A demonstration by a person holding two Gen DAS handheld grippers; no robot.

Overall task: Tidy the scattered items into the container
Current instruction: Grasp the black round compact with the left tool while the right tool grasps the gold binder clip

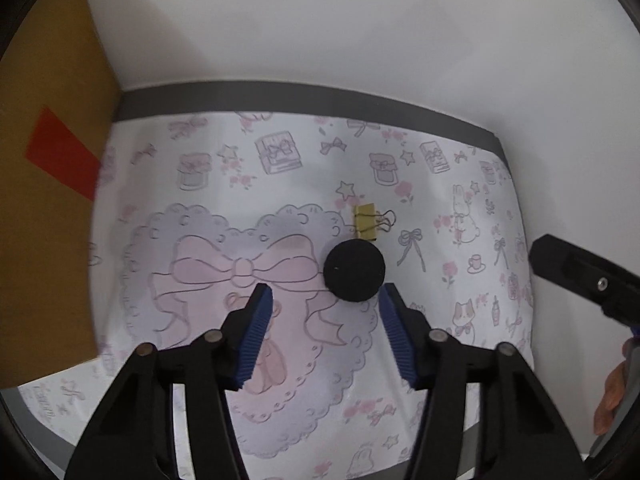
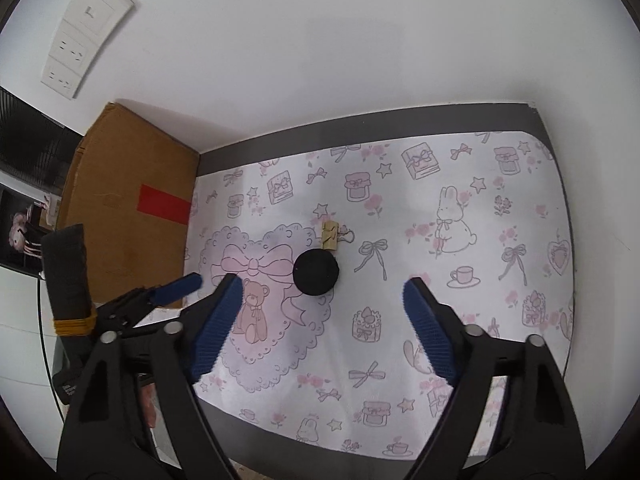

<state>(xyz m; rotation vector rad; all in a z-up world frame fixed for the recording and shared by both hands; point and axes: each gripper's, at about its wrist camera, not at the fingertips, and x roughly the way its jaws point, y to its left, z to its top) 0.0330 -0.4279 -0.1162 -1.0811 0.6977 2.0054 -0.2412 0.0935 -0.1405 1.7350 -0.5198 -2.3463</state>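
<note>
A round black disc [image 1: 354, 271] lies on the patterned mat [image 1: 280, 168], with a gold binder clip [image 1: 366, 221] just behind it. My left gripper [image 1: 326, 300] is open and empty, its blue pads just short of the disc. In the right wrist view the disc [image 2: 316, 271] and the clip [image 2: 331, 235] lie mid-mat. My right gripper [image 2: 322, 292] is open and empty, nearer than the disc and apart from it. The left gripper's blue fingers [image 2: 178, 288] show at the left. A brown cardboard box [image 2: 128, 204] with red tape stands at the mat's left edge.
A white wall rises behind the grey table edge [image 2: 360, 128]. A wall socket panel [image 2: 80, 28] is at the upper left. The cardboard box [image 1: 52, 184] fills the left of the left wrist view. Part of the right gripper's body [image 1: 584, 276] shows at the right.
</note>
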